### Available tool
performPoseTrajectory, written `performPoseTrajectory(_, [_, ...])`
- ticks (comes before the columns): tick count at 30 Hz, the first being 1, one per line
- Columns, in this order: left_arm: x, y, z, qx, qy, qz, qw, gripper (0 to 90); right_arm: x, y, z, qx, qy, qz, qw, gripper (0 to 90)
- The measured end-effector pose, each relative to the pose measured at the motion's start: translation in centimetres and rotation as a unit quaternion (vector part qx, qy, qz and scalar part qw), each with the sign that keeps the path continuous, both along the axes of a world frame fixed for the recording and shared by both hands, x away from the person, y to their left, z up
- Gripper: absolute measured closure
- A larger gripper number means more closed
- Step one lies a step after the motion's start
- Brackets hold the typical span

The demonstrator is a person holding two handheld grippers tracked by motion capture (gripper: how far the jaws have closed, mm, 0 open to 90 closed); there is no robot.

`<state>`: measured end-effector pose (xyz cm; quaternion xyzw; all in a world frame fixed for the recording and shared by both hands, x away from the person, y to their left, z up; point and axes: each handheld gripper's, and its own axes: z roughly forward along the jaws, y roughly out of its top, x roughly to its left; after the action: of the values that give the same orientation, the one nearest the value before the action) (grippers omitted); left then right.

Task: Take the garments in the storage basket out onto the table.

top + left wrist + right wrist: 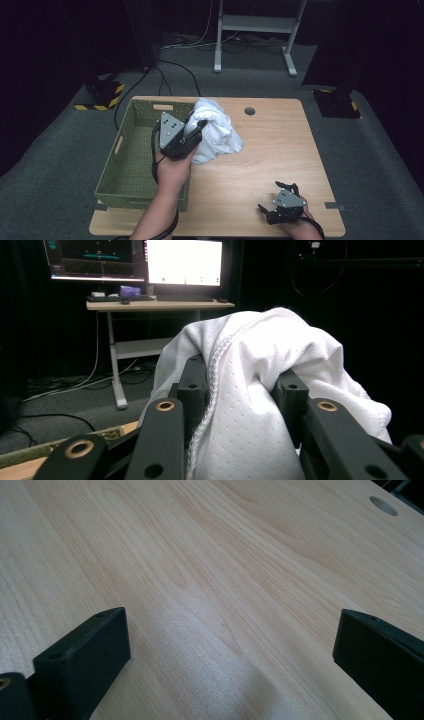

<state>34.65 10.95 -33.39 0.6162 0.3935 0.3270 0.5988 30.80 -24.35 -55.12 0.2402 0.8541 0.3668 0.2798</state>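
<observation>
Left gripper [196, 131] clamps white cloth [216, 131], apparently over basket [131, 150] edge.

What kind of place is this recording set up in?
Probably a lab or recording studio: dark curtained walls, grey carpet with loose cables, and a desk with lit monitors beyond the wooden table.

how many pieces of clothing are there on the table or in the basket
1. The white garment is bunched up and held in the left gripper at the right rim of the green basket. The basket floor that shows is bare, though the hand hides part of it.
</observation>
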Motion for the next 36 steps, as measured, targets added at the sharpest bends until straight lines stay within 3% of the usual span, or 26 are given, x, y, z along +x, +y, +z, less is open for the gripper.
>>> performPoseTrajectory(15, [1.2, -3.4, -0.6, -0.011, -0.003, -0.010, 0.9999, 65.5, 0.0, 0.0, 0.0, 0.003, 0.000, 0.001, 1.0000, 1.3])
performPoseTrajectory(25, [1.2, -4.9, -0.6, -0.014, -0.011, -0.018, 0.9997, 65.5, 0.0, -0.1, 0.0, 0.004, 0.001, 0.001, 1.0000, 1.3])
performPoseTrajectory(36, [1.5, -6.1, -0.8, -0.012, -0.005, -0.019, 0.9997, 65.5, 0.0, -0.1, 0.0, 0.004, 0.000, 0.000, 1.0000, 1.3])
